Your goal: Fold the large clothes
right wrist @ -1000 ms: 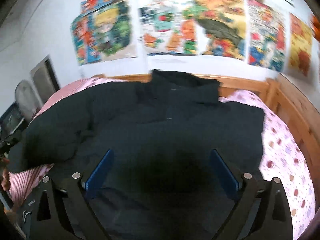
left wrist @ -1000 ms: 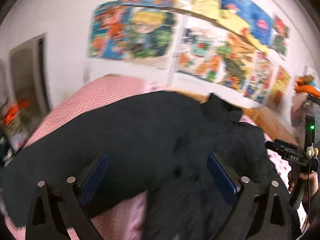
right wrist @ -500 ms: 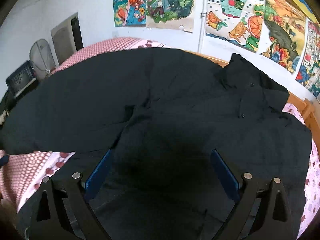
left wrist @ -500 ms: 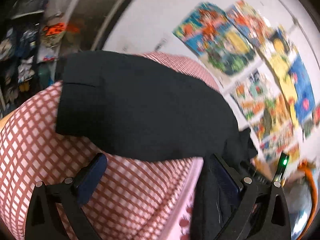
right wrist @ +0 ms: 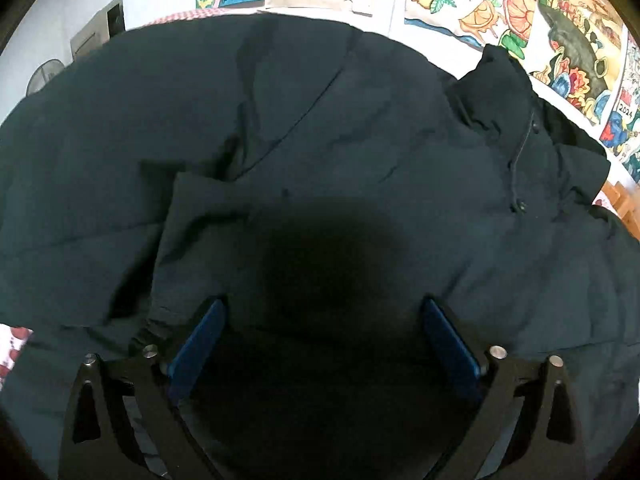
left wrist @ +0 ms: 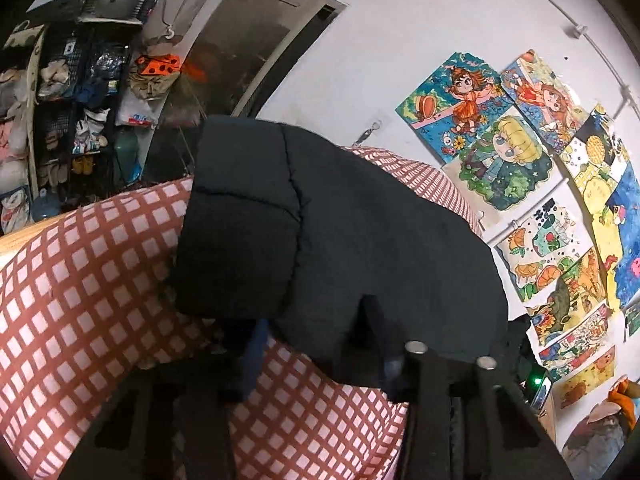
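Observation:
A large black padded jacket (right wrist: 320, 140) lies spread on the bed and fills the right wrist view, its collar (right wrist: 504, 92) at the upper right. Its sleeve (left wrist: 320, 232) lies on the red-checked cover in the left wrist view. My left gripper (left wrist: 316, 344) is at the sleeve's cuff edge; the fabric lies over both fingers (left wrist: 252, 348), and the jaws stand narrower than before. My right gripper (right wrist: 320, 340) is open, low over the jacket's body, with nothing between the blue pads (right wrist: 200, 336).
The bed has a red-and-pink checked cover (left wrist: 80, 280). Cartoon posters (left wrist: 500, 152) hang on the white wall. A cluttered shelf (left wrist: 60, 80), a fan and a doorway (left wrist: 256, 40) stand beyond the bed's left side. A wooden bed frame (right wrist: 624, 204) runs at the right.
My left gripper has swung left to the sleeve and moved onto its cuff, jaws narrowing. My right gripper has dropped closer over the jacket's body, still open.

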`<state>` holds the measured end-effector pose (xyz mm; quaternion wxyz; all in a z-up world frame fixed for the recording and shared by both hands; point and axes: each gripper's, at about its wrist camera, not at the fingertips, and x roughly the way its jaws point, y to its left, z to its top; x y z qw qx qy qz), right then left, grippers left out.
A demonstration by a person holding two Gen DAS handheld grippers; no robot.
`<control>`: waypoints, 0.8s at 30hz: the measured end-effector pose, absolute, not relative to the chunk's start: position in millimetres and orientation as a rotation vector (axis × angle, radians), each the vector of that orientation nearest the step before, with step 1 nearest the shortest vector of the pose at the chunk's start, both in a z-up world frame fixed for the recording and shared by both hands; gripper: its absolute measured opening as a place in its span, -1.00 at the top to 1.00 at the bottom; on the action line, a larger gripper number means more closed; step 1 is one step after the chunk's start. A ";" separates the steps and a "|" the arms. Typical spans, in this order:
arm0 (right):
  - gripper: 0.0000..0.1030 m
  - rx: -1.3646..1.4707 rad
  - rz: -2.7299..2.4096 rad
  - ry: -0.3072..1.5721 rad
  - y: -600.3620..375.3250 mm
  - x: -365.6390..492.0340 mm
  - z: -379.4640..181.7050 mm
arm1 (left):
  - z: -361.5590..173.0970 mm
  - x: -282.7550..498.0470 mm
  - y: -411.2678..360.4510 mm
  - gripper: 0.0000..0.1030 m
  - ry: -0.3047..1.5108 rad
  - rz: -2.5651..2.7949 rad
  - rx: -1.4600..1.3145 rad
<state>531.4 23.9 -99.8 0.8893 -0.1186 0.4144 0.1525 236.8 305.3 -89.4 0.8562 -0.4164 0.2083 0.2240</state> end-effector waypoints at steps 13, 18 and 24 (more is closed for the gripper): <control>-0.97 -0.101 0.311 0.573 -11.1 458.9 -46.4 | -1.3 239.1 253.1 0.83 0.199 0.325 -0.427; -0.97 -0.045 0.310 0.524 -62.2 418.1 2.1 | 71.9 253.7 193.1 0.83 0.100 0.146 -0.231; -0.97 -0.100 0.170 0.470 -150.7 404.3 24.0 | 117.4 277.8 88.1 0.83 0.121 -0.065 0.003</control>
